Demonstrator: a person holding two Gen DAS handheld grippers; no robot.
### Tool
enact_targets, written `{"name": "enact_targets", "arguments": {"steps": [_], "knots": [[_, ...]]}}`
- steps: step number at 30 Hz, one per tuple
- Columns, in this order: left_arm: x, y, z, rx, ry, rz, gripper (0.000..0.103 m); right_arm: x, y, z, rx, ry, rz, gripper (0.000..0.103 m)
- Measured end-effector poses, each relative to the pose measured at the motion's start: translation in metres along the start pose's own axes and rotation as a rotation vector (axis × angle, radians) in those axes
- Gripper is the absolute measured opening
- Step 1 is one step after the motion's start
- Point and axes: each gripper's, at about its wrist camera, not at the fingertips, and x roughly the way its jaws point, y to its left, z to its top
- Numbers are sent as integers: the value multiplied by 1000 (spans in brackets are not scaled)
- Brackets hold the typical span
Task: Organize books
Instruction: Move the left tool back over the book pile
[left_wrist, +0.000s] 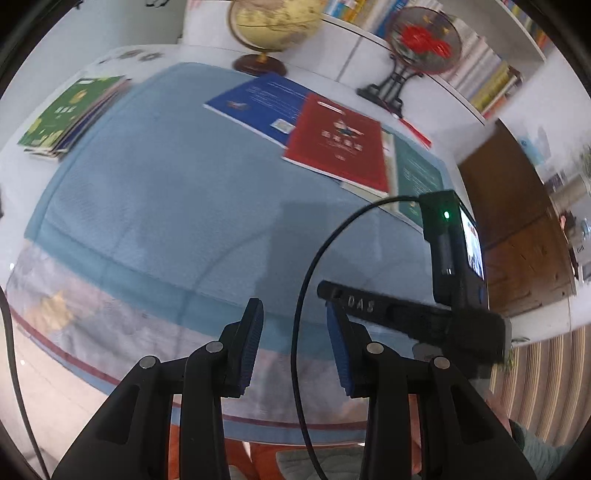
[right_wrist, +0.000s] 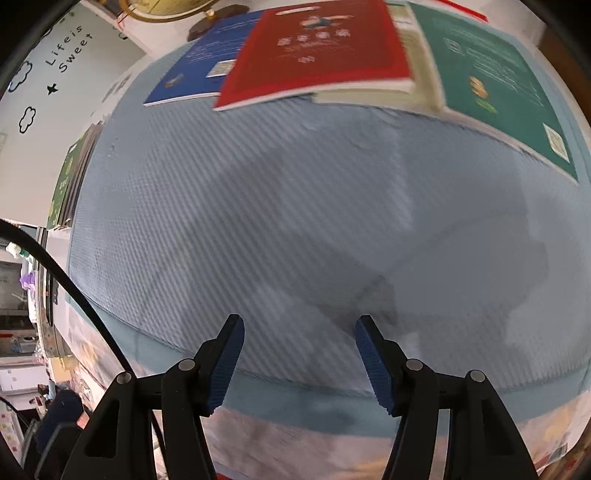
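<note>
A blue book (left_wrist: 258, 103) (right_wrist: 195, 70), a red book (left_wrist: 340, 144) (right_wrist: 321, 48) overlapping it, and a teal book (left_wrist: 417, 177) (right_wrist: 498, 88) lie loose at the far side of the blue mat (left_wrist: 166, 184) (right_wrist: 295, 221). A pale thick book (right_wrist: 417, 85) lies under the red one. A stack of books with a green cover (left_wrist: 70, 114) (right_wrist: 70, 184) sits at the left. My left gripper (left_wrist: 295, 332) is open and empty above the mat's near edge. My right gripper (right_wrist: 299, 339) is open and empty, well short of the books; its body (left_wrist: 443, 302) shows in the left wrist view.
A globe (left_wrist: 273, 26) and a round fan ornament on a stand (left_wrist: 417, 48) stand behind the books on the white table. A bookshelf (left_wrist: 487, 77) lines the wall. A cable (left_wrist: 306, 314) loops in front of my left gripper.
</note>
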Motion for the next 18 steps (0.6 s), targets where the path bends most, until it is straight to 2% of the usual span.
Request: {"name": "enact_targets", "arguments": {"steps": [5,6,8,12,18], "knots": [[-1,-8,5,-11,-53,-30,33,-23,-27,-8,33,-57,-62,61],[-1,-9,5,-3,-53,-29,33,-29,-32,-10,43,-81,-78,65],[5,-14,3,10,-37,-36,33,-37,-40,-11,63,-134,-111,75],[16,-12,10,45,-3,-48,33,-40,-40,-3,96,-143,-101,75],[22,20,38,41,41,-77,33,-49,-21,14,96,-194,-169,75]]}}
